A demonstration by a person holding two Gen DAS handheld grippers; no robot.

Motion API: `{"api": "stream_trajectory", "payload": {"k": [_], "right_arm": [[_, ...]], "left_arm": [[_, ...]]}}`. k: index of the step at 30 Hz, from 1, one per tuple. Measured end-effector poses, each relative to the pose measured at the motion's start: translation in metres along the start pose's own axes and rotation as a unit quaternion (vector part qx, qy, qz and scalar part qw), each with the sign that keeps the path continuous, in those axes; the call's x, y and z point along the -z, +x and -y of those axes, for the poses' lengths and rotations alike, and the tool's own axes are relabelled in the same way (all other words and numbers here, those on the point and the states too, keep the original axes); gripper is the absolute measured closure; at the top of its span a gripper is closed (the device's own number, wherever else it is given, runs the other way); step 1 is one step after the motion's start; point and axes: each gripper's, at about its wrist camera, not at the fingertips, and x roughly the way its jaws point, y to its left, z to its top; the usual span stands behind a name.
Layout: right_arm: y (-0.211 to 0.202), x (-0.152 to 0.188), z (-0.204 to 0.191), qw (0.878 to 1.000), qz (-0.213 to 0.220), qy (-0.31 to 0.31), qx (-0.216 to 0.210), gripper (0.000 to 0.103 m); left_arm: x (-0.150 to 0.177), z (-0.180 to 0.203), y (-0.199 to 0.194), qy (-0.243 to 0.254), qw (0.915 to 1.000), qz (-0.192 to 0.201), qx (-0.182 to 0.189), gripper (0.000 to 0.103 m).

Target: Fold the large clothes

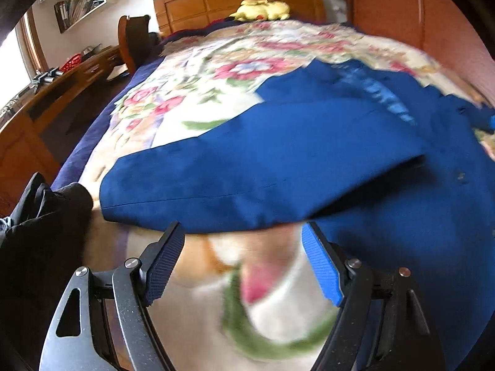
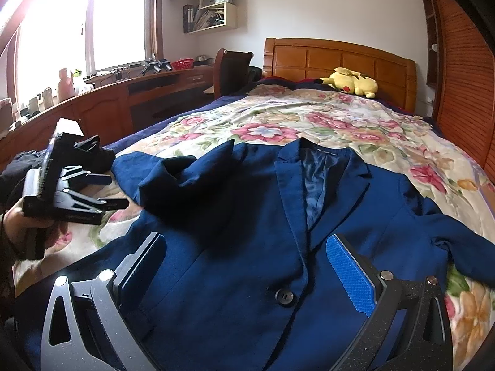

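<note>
A dark blue suit jacket (image 2: 247, 247) lies face up on the floral bedspread (image 2: 309, 117), collar toward the headboard. Its left sleeve (image 2: 191, 179) is folded across the chest; its right sleeve (image 2: 458, 241) lies out to the side. In the left wrist view the folded sleeve (image 1: 247, 173) lies just ahead of my left gripper (image 1: 244, 235), which is open and empty above the bedspread (image 1: 198, 99). My right gripper (image 2: 247, 247) is open and empty, hovering over the jacket's front near its button (image 2: 284, 297). The left gripper (image 2: 114, 191) also shows at the left of the right wrist view.
A yellow plush toy (image 2: 349, 85) lies by the wooden headboard (image 2: 337, 58). Black clothes (image 1: 46, 213) are piled at the bed's left edge. A wooden desk (image 2: 108, 102) and chair (image 2: 232, 68) stand to the left, a wooden wardrobe (image 2: 464, 77) to the right.
</note>
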Motion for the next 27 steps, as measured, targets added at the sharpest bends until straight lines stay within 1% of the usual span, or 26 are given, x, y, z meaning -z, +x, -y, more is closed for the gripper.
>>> {"api": "stream_trajectory", "payload": {"k": [5,10,14,18,19,20,21,22,23,24,25,27], "right_arm": [[0.002,0.0,0.002,1.0,-0.005,-0.002,-0.002,0.0],[0.002,-0.001,0.003,1.0,-0.008,-0.002,-0.003,0.0],[0.002,-0.001,0.003,1.0,-0.008,-0.003,-0.003,0.0],[0.002,-0.001,0.002,1.0,-0.009,-0.005,-0.003,0.0],[0.002,-0.001,0.002,1.0,-0.008,-0.005,-0.003,0.0],[0.003,-0.001,0.002,1.0,-0.009,-0.004,-0.003,0.0],[0.003,-0.001,0.002,1.0,-0.009,-0.004,-0.003,0.0],[0.003,-0.001,0.002,1.0,-0.009,-0.005,-0.003,0.0],[0.003,-0.001,0.002,1.0,-0.009,-0.005,-0.002,0.0],[0.003,-0.001,0.002,1.0,-0.009,-0.005,-0.002,0.0],[0.003,-0.001,0.002,1.0,-0.009,-0.005,-0.003,0.0],[0.003,-0.001,0.002,1.0,-0.009,-0.005,-0.002,0.0]], "left_arm": [[-0.001,-0.013,0.018,-0.004,0.9996,-0.026,-0.012,0.024],[0.001,-0.01,0.03,0.009,0.9989,-0.042,-0.02,0.024],[-0.003,-0.005,0.034,0.018,0.9986,-0.043,-0.026,0.024],[-0.01,-0.003,0.035,0.035,0.998,-0.027,-0.045,0.024],[-0.011,-0.003,0.035,0.04,0.9978,-0.024,-0.046,0.027],[-0.012,-0.003,0.036,0.044,0.9977,-0.022,-0.046,0.038],[-0.013,-0.003,0.037,0.046,0.9976,-0.023,-0.047,0.043],[-0.014,-0.004,0.037,0.044,0.9978,-0.025,-0.043,0.055],[-0.014,-0.005,0.036,0.041,0.9982,-0.026,-0.035,0.073],[-0.015,-0.005,0.036,0.038,0.9985,-0.026,-0.031,0.082],[-0.015,-0.005,0.034,0.035,0.9987,-0.024,-0.03,0.096],[-0.017,-0.002,0.028,0.03,0.999,-0.016,-0.03,0.099]]}}
